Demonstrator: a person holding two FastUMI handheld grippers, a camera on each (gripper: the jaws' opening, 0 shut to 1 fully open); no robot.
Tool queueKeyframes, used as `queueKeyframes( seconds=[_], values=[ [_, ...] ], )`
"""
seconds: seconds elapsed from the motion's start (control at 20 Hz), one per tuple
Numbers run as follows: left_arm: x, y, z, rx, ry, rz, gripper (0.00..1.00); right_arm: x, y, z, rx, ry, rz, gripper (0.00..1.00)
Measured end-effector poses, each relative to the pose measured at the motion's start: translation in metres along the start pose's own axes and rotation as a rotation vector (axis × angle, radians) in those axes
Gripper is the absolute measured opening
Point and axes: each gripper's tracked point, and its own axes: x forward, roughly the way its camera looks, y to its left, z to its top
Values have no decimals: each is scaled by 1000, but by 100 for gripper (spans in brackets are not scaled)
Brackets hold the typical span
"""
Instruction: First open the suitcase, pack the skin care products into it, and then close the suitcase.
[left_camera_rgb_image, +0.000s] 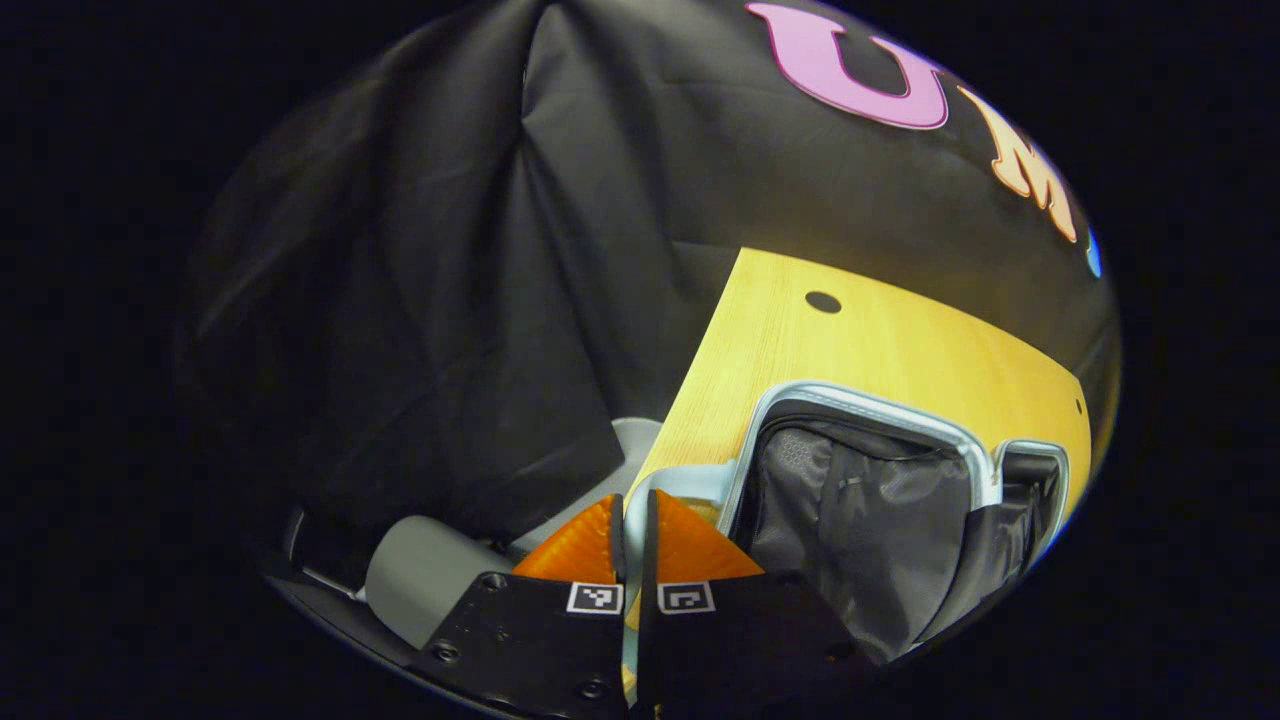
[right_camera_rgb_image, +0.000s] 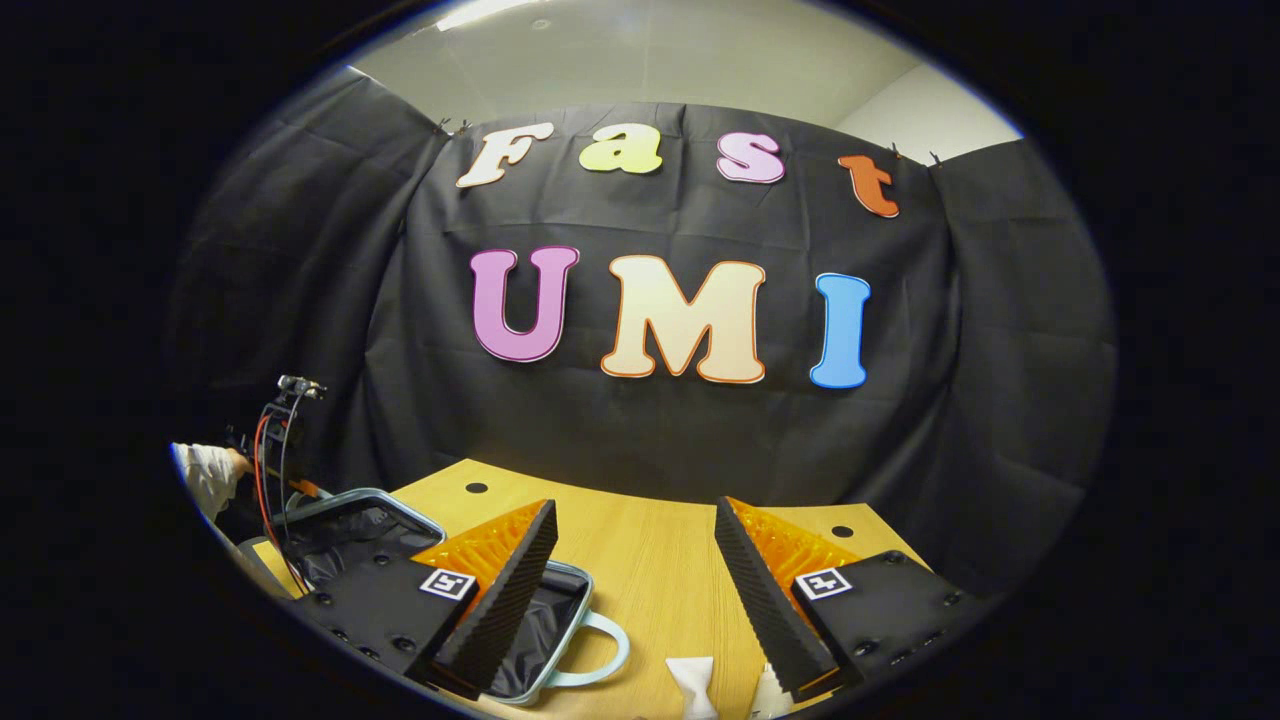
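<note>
The pale-blue suitcase (left_camera_rgb_image: 880, 410) lies open on the wooden table (left_camera_rgb_image: 850, 330), its grey lining showing. My left gripper (left_camera_rgb_image: 633, 500) is shut on the pale-blue rim at the suitcase's near corner. In the right gripper view the open suitcase (right_camera_rgb_image: 545, 625) sits at lower left, its handle (right_camera_rgb_image: 605, 650) pointing towards me. My right gripper (right_camera_rgb_image: 635, 505) hangs open above the table (right_camera_rgb_image: 640, 560), holding nothing. Two small white items (right_camera_rgb_image: 690, 685), possibly skin care products, lie at the front edge between its fingers. Far left, a hand in a white sleeve (right_camera_rgb_image: 205, 475) holds the left gripper (right_camera_rgb_image: 285, 440) by the suitcase.
Round holes (left_camera_rgb_image: 823, 301) mark the tabletop near its far edge. The table's left edge drops off beside the suitcase, with a grey rounded object (left_camera_rgb_image: 425, 580) below it. Black cloth encloses the booth on all sides.
</note>
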Motion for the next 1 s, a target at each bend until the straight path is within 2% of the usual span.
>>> queueKeyframes(
  seconds=[0.05, 0.2, 0.25, 0.35, 0.5, 0.65, 0.7, 0.75, 0.8, 0.85, 0.9, 1.0],
  values=[
    [4, 6, -6, 2, 8, 17, 0, -1, 1, 2, -12, -2, -4, 100],
    [2, 9, -1, 5, -71, 36, 0, 2, 10, 3, -39, 3, 10, 99],
    [4, 18, -1, 7, -85, 68, 2, 3, 13, 4, -47, 1, 19, 100],
    [1, 27, 5, -13, -110, 126, 40, 3, 18, 10, -58, -14, 41, 100],
    [-24, 38, 39, -33, -269, 209, 98, 2, 14, 14, -64, -38, 59, 99],
    [-66, 35, 69, -50, -413, 267, 95, 3, -1, 16, -46, -52, 68, 100],
    [-86, 28, 77, -48, -454, 272, 100, 2, -7, 16, -40, -56, 69, 100],
    [-110, 17, 88, -42, -497, 267, 95, 1, -16, 17, -35, -64, 65, 100],
    [-132, 5, 98, -37, -544, 251, 95, 0, -25, 17, -29, -71, 62, 100],
    [-154, -6, 108, -27, -594, 233, 100, -1, -34, 18, -20, -81, 60, 100],
    [-176, -21, 113, -11, -631, 216, 95, -2, -43, 18, -10, -88, 58, 100],
    [-215, -51, 117, 22, -694, 169, 94, -1, -61, 18, 13, -93, 57, 100]
  ],
)
